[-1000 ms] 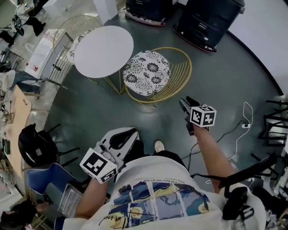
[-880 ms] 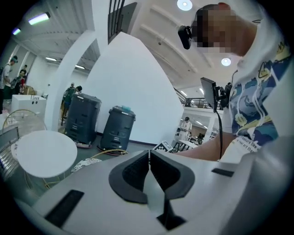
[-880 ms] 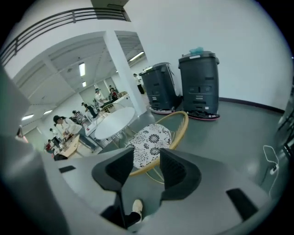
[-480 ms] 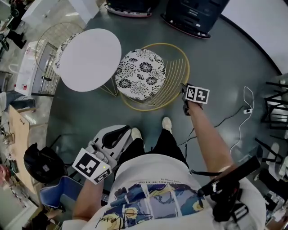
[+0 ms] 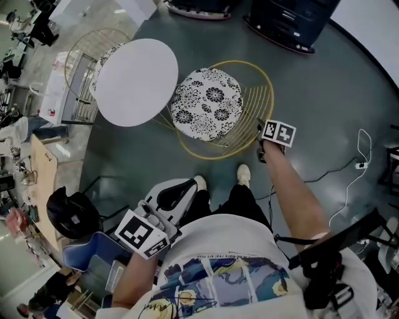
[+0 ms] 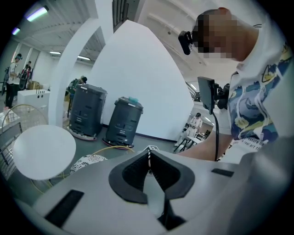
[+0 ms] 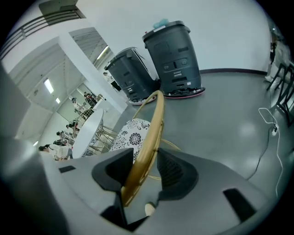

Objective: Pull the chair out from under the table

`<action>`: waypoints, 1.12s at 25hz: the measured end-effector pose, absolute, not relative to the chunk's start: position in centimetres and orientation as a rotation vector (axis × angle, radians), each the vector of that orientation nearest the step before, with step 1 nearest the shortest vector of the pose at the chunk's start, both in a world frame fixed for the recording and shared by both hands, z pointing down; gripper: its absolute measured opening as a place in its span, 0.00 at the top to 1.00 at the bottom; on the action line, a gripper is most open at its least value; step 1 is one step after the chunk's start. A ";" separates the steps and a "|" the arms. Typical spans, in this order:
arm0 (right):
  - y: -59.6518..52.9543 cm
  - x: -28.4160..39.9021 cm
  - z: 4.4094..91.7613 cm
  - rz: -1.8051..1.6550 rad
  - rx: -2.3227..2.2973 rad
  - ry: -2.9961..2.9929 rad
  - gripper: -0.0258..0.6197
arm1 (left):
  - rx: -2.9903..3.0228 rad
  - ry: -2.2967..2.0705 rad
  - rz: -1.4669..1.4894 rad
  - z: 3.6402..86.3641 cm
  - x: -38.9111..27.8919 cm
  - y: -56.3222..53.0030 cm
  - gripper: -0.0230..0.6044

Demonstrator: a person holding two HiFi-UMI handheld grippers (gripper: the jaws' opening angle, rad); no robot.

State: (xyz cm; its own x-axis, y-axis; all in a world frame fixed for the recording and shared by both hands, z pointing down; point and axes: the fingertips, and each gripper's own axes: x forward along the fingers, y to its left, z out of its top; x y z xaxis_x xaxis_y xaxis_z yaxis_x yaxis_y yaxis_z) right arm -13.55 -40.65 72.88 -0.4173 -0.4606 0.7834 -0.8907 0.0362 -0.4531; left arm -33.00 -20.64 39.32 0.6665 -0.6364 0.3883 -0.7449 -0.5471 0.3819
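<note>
The chair has a gold wire frame (image 5: pixel 265 93) and a black-and-white floral cushion (image 5: pixel 207 103). It stands right beside the round white table (image 5: pixel 136 81), its seat out from under the tabletop. My right gripper (image 5: pixel 260 129) is at the chair's near right rim. In the right gripper view the gold rim (image 7: pixel 154 124) runs between the jaws, and the right gripper (image 7: pixel 143 159) is shut on it. My left gripper (image 5: pixel 187 184) hangs by the person's left leg, away from the chair. In the left gripper view the left gripper (image 6: pixel 148 155) is shut with nothing in it.
A second gold chair (image 5: pixel 93 50) stands behind the table. Two black wheeled units (image 5: pixel 287 19) stand at the back, and a white cable (image 5: pixel 358 165) lies on the floor at right. A black bag (image 5: pixel 72 215), a blue chair (image 5: pixel 93 255) and a wire rack (image 5: pixel 75 96) are at left.
The right gripper moved forward from open floor to the chair's rim and closed on it. The left gripper stayed by the leg. The person stepped closer to the chair.
</note>
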 end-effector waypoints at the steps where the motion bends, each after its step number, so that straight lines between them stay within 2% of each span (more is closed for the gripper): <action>1: -40.7 -13.6 72.9 1.358 1.364 -1.892 0.71 | 2.359 -1.073 0.279 39.3 -32.5 -20.8 0.93; 15: -40.7 -12.1 73.3 1.517 1.449 -1.794 0.78 | 2.370 -1.133 0.320 38.3 -28.8 -20.8 0.93; 28: -41.0 -5.2 73.3 1.574 1.559 -1.737 0.86 | 2.394 -1.106 0.331 38.1 -25.6 -20.6 0.93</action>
